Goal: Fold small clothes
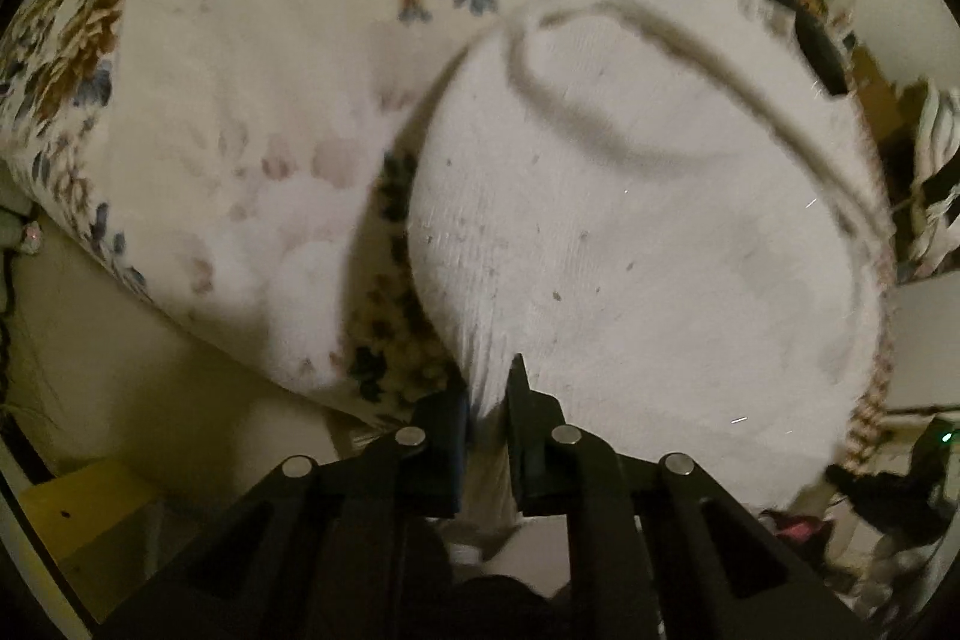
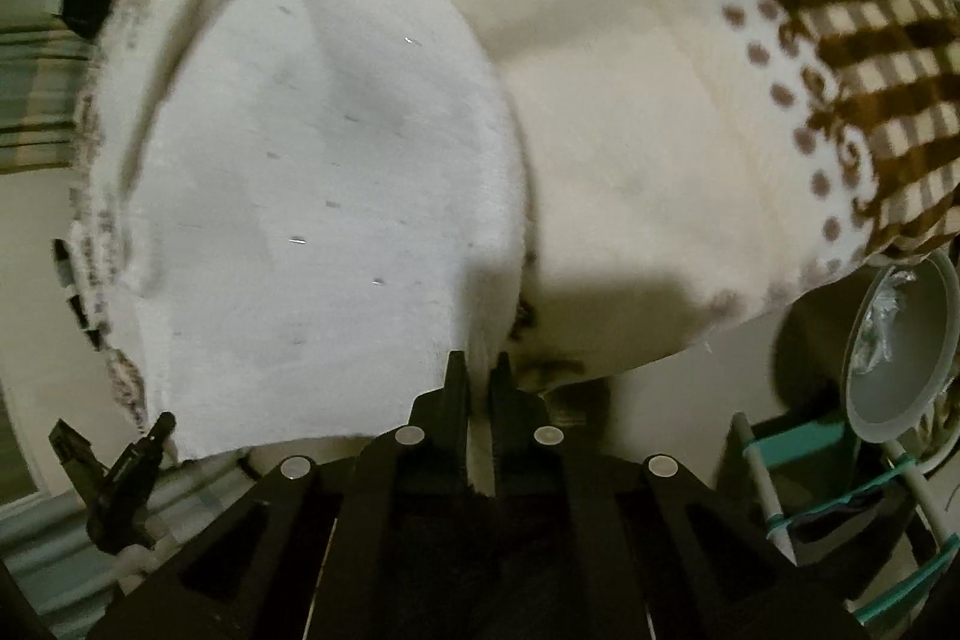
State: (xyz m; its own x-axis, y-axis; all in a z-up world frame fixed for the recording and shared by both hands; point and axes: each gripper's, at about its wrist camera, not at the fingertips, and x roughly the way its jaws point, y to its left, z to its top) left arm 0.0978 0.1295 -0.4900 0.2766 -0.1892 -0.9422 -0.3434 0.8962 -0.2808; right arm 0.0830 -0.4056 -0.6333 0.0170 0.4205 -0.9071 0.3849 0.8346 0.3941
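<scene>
Here, both claws are pinching the white garment (image 1: 630,220) — left claw (image 1: 489,400) at lower centre, right claw (image 2: 479,388) likewise — above the floral bedding (image 1: 210,100).

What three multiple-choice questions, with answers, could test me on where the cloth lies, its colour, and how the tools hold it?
1. Where does the white cloth lie?
A. on the flowered blanket
B. on a bare floor
C. inside a box

2. What colour is the cloth?
A. red
B. white
C. black

3. How are the left tool and right tool set?
A. both wide open
B. one open, one shut
C. both shut on the cloth's edge

Answers: A, the blanket's pattern shows around it; B, it is plainly white; C, fabric is pinched in each.
</scene>
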